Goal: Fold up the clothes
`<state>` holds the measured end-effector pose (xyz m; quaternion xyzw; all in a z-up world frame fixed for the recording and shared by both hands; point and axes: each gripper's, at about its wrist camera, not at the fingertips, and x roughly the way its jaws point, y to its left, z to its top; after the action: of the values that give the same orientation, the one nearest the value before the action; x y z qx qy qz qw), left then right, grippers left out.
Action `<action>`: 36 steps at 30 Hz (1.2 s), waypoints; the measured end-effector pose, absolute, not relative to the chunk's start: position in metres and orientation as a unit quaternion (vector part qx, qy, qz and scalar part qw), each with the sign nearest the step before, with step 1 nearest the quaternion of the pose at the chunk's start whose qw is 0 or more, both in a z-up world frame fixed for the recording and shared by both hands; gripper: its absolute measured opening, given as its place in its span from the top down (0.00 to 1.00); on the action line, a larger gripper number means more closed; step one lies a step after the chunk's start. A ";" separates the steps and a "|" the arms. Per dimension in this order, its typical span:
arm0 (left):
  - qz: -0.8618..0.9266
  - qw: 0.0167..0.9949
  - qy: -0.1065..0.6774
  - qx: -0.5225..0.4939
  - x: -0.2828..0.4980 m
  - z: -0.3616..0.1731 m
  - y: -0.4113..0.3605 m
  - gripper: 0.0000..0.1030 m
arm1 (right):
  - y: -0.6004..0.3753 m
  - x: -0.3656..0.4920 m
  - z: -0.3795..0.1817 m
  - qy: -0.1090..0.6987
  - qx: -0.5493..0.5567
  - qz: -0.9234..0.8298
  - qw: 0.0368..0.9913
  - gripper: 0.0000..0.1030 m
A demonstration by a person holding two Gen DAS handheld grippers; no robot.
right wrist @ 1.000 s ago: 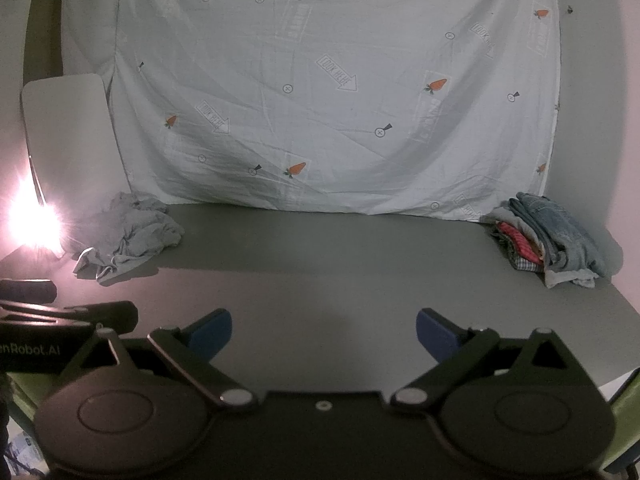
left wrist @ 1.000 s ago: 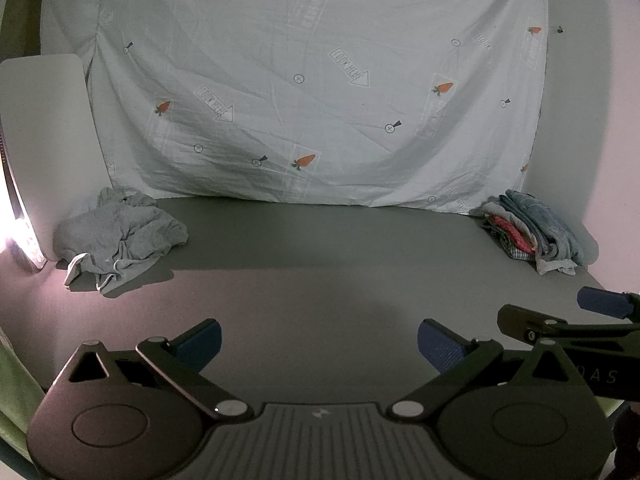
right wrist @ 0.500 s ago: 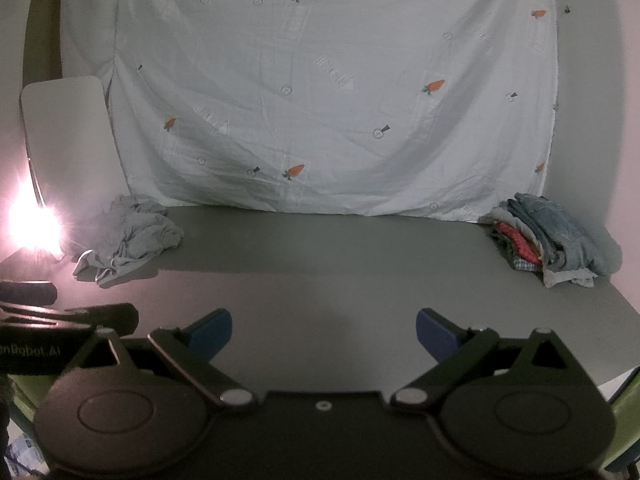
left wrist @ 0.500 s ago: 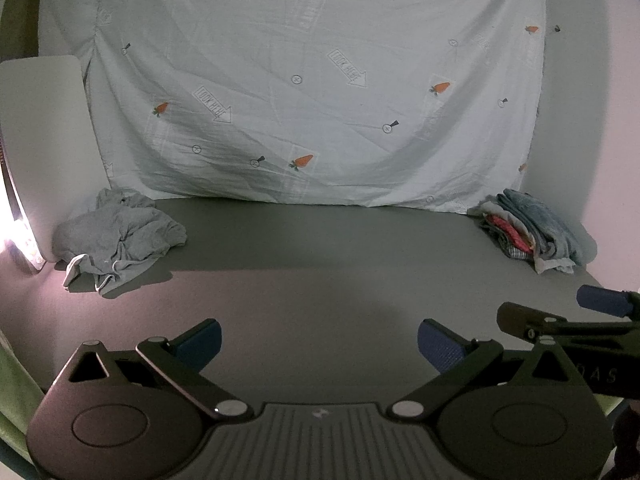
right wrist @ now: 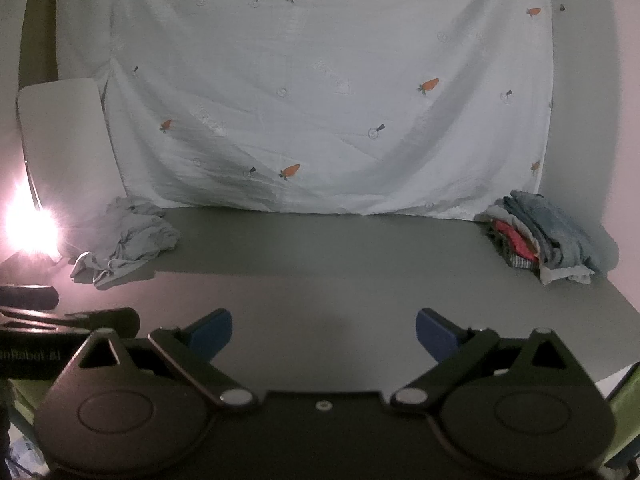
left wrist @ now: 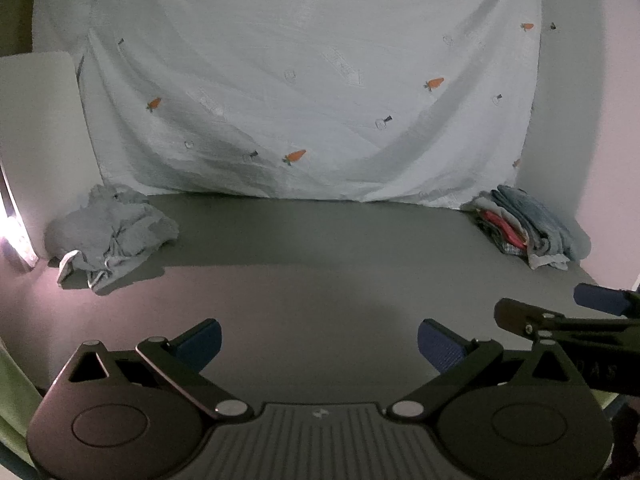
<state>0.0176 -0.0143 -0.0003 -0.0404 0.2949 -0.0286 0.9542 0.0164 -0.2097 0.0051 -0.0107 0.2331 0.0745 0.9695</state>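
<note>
A crumpled grey garment (left wrist: 112, 232) lies at the far left of the grey table (left wrist: 320, 272); it also shows in the right wrist view (right wrist: 128, 240). A stack of folded clothes (left wrist: 524, 228), blue, red and grey, sits at the far right, and shows in the right wrist view (right wrist: 548, 236). My left gripper (left wrist: 319, 342) is open and empty above the near table edge. My right gripper (right wrist: 324, 334) is open and empty, level with it on the right. Each gripper shows at the edge of the other's view.
A pale sheet with carrot prints (left wrist: 312, 80) hangs behind the table. A white board (left wrist: 36, 132) leans at the back left. A bright lamp (right wrist: 28, 228) glares at the left edge. The table's right edge (right wrist: 624, 308) falls off near the stack.
Both views have shifted slightly, with the scene drifting a little. Both grippers stay open and empty. The clothes have not moved.
</note>
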 end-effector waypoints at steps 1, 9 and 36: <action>-0.030 0.953 0.298 -0.042 0.020 -0.001 -0.015 0.00 | -0.210 0.017 0.004 0.233 -0.010 0.074 0.970 0.03; -0.043 0.943 0.326 -0.058 0.042 -0.010 -0.017 0.00 | -0.226 0.040 -0.012 0.241 0.028 0.069 0.968 0.01; 0.055 0.855 0.452 -0.249 0.281 -0.052 0.124 0.00 | -0.112 0.333 -0.082 0.362 -0.037 0.185 0.913 0.26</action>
<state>0.2805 0.1240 -0.0519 -0.2493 0.4522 0.0547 0.8546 0.3328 -0.1117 -0.0819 -0.0366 0.3617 0.1855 0.9129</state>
